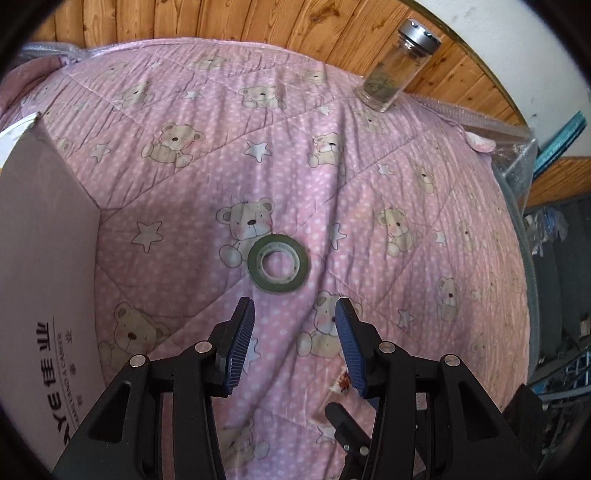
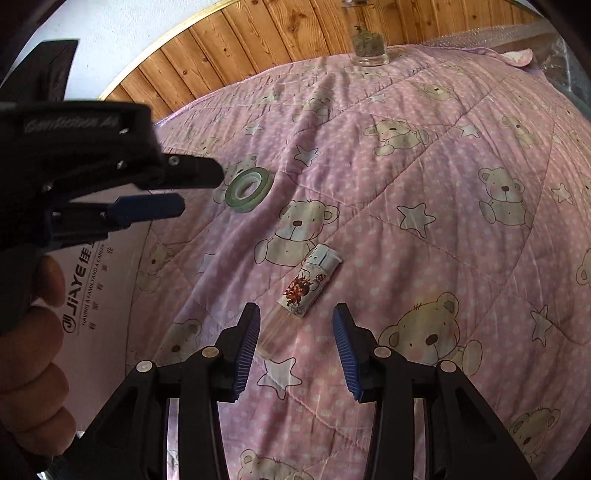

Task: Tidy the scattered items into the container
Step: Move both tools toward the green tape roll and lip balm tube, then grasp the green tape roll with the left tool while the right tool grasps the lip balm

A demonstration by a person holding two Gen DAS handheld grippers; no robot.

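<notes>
Pink quilt (image 1: pixel 369 206) with bears and stars covers the whole working surface, and as far as I can see three things lie loose on it, none in the box yet. A green tape roll (image 1: pixel 277 264) lies flat at the centre of the left wrist view, just ahead of the left gripper (image 1: pixel 294 314), whose blue-padded fingers are spread wide with nothing between them. In the right wrist view a small printed tube (image 2: pixel 309 283) lies on its side slightly below the middle of the frame, just beyond the right gripper (image 2: pixel 294 314), also spread and empty. A glass jar (image 1: pixel 397 66) with a metal cap and dried green stuff at its bottom stands upright at the upper right of the left view, well apart from both tools, near the wood-panelled wall (image 1: pixel 240 18).

The cardboard box (image 1: pixel 40 266) fills the left edge of the left view; only its outer wall shows, so I can't tell what is inside. My read is that the tidying is at its start or early on, with all three pieces left to collect.

Nothing lies between either gripper and its nearest piece. The quilt is soft and wrinkled, so the flat roll may be awkward to pinch. In the right view the left tool sits at the left of the frame, close to the roll, so the two could crowd each other near the box.
</notes>
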